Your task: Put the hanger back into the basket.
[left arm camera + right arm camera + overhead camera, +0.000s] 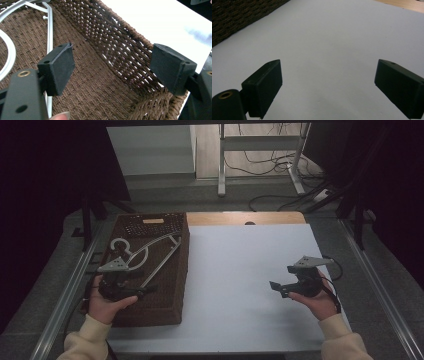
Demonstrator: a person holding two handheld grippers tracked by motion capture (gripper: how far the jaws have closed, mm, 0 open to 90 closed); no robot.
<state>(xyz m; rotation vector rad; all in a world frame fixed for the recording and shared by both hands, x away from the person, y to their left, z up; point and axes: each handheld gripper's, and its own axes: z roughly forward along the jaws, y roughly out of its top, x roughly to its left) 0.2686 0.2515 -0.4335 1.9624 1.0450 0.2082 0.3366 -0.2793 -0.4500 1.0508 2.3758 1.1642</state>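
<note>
I am looking over the white surface (250,285), the largest thing here, with my right gripper (281,279) hovering above its bare right part, jaws spread wide and gripping nothing. Well to that gripper's left, the brown wicker basket (172,285) is sitting on the surface's left side, and my left gripper (112,65) is hanging inside it, jaws likewise released, with the basket's woven wall just ahead of and between them. Beyond and to the left of that gripper, a silver metal clothes hanger (150,251) is lying flat on the basket floor, one straight bar (50,30) running past the left jaw. I am judging the hanger to be light, stiff and rather slippery, so I am planning to pinch a straight bar rather than the curved hook, where the pads would seat squarely. I am finding no brand, label or readable writing on anything.
</note>
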